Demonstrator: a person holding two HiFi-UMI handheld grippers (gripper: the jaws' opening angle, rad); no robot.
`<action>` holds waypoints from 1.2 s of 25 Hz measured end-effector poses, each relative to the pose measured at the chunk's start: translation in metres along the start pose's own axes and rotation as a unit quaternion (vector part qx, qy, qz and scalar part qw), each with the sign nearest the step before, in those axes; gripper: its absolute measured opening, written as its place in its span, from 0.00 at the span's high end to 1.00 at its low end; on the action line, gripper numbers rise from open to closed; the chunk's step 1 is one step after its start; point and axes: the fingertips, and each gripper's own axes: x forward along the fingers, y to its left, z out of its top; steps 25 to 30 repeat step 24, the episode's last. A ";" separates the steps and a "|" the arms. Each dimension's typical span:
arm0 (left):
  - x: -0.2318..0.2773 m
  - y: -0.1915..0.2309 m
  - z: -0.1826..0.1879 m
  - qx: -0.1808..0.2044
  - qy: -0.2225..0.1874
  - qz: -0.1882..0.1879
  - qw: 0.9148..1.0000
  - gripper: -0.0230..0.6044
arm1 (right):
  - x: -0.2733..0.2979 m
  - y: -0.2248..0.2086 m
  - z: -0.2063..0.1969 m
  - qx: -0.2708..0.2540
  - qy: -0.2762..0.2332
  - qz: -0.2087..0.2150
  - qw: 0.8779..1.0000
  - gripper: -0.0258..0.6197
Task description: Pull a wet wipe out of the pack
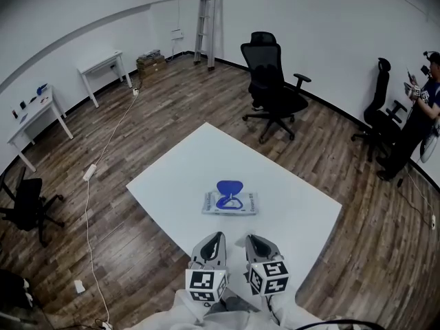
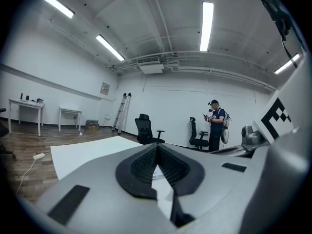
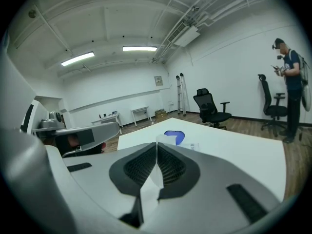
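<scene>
The wet wipe pack (image 1: 230, 203) lies flat in the middle of the white table (image 1: 172, 177), its blue lid (image 1: 229, 187) flipped up and open. Both grippers hover side by side over the table's near edge, short of the pack. My left gripper (image 1: 216, 237) is shut, its pads pressed together with nothing between them (image 2: 157, 147). My right gripper (image 1: 252, 239) is shut too. In the right gripper view a thin white wipe (image 3: 160, 140) pokes out above the closed tips of the right gripper (image 3: 157, 146), with the pack (image 3: 190, 145) and the blue lid (image 3: 174, 136) beyond.
A black office chair (image 1: 275, 81) stands past the table's far corner. A person (image 1: 418, 108) stands by another chair (image 1: 379, 108) at the right wall. A ladder (image 1: 206, 19) leans at the back, small tables (image 1: 103, 67) line the left wall, and a cable (image 1: 103, 157) runs over the floor.
</scene>
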 end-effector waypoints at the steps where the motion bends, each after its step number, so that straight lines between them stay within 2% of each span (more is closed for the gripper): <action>1: 0.000 -0.001 0.000 0.000 0.000 0.000 1.000 0.97 | -0.001 -0.001 0.001 -0.001 -0.001 0.000 1.000 0.93; 30: -0.002 -0.006 -0.005 0.004 -0.001 0.006 1.000 0.97 | -0.004 -0.002 0.004 -0.020 -0.002 0.004 1.000 0.93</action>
